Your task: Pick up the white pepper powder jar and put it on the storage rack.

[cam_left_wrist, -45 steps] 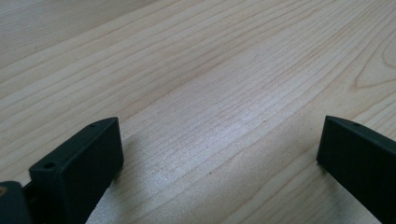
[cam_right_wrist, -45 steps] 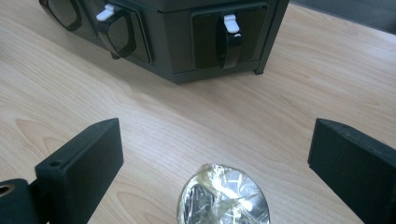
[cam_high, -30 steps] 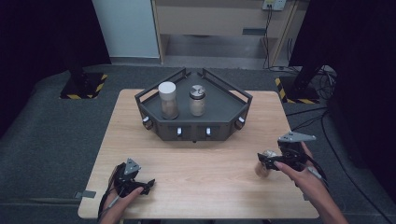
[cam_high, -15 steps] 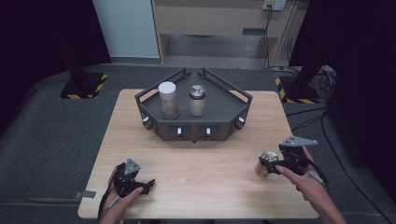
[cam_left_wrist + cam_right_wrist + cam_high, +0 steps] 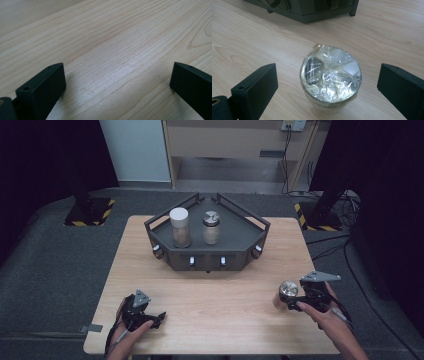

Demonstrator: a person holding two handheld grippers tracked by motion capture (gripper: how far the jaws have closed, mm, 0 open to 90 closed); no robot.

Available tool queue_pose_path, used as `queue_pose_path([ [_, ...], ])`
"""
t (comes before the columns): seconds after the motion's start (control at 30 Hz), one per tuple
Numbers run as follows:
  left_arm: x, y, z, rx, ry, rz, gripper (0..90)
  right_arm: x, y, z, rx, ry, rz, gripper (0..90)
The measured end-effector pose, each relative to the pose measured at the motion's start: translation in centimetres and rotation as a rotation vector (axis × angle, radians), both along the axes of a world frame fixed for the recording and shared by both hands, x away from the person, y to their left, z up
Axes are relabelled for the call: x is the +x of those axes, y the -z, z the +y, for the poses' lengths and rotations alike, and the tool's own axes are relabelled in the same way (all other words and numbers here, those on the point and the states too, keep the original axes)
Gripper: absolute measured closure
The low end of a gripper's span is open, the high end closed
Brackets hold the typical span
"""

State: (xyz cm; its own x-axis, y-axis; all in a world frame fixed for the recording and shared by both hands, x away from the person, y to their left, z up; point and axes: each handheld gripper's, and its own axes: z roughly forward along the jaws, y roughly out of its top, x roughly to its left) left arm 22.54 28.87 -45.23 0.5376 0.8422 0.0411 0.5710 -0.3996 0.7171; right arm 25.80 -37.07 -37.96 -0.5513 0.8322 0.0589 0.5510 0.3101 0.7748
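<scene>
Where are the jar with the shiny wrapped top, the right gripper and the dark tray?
jar with the shiny wrapped top (image 5: 330,75), right gripper view, on its wrapped top.
right gripper (image 5: 327,82), right gripper view, midway between its open jaws.
dark tray (image 5: 207,260), high view, on its front wall.

Jar (image 5: 330,75) betw. right gripper (image 5: 325,85) fingers (image 5: 254,87).
</scene>
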Motion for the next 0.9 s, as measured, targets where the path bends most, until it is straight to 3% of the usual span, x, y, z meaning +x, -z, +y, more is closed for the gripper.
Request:
queue_pose_path([
  [0.9, 0.0, 0.0, 0.0, 0.000, 0.000, 0.000, 0.0, -0.2, 2.0, -0.4, 0.016, 0.018, 0.036, 3.5],
])
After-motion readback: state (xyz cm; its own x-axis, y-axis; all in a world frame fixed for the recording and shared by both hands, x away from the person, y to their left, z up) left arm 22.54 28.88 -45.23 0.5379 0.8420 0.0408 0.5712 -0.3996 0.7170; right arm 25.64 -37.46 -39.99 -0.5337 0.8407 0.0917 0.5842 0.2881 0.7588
